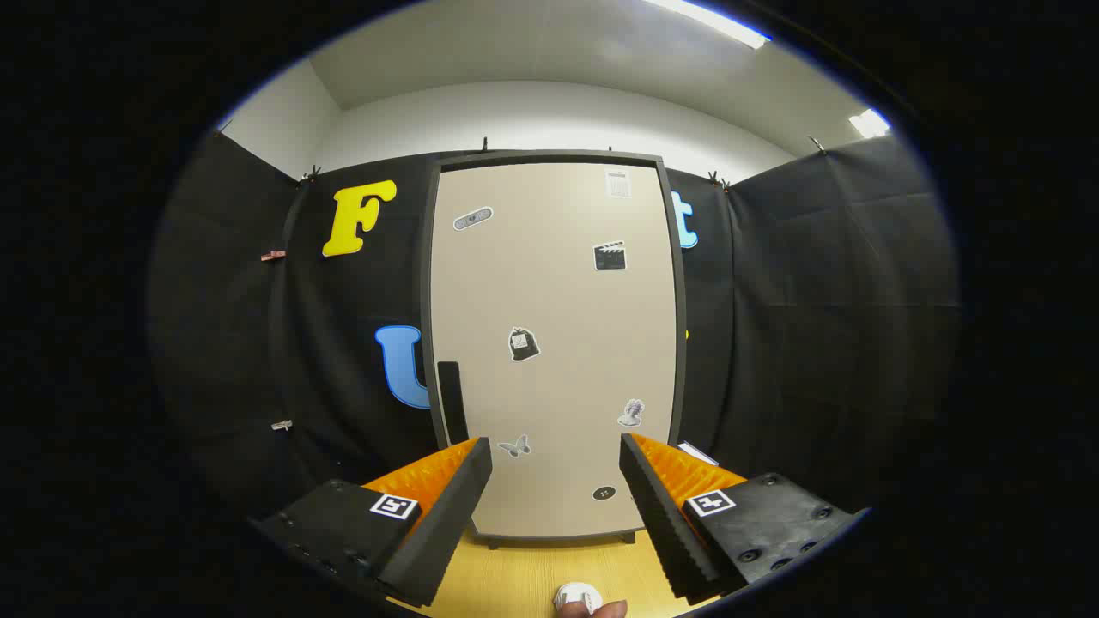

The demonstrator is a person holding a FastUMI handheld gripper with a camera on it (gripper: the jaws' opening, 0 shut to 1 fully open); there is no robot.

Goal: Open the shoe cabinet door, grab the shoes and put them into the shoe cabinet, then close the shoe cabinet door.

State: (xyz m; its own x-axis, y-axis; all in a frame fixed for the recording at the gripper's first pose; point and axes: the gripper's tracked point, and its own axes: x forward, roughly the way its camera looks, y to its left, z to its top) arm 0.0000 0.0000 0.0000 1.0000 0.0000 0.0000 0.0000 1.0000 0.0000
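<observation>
the gripper [556, 468] is being held wide open with nothing between its fingers, apparently being lined up on the shoe cabinet door [554, 343] at twelve o'clock, which is being kept closed, its dark handle [452, 402] lying at ten o'clock; stickers are being shown on the door but no writing is being made out, and a white object [577, 596], perhaps a shoe, is lying at six o'clock on the wooden floor [515, 575]

Spread, empty gripper [556, 455] before closed shoe cabinet door [554, 343]

The wood floor [515, 575] carries the cabinet [554, 343] at 12 o'clock, and a small white thing [577, 595] at 6 o'clock.
</observation>
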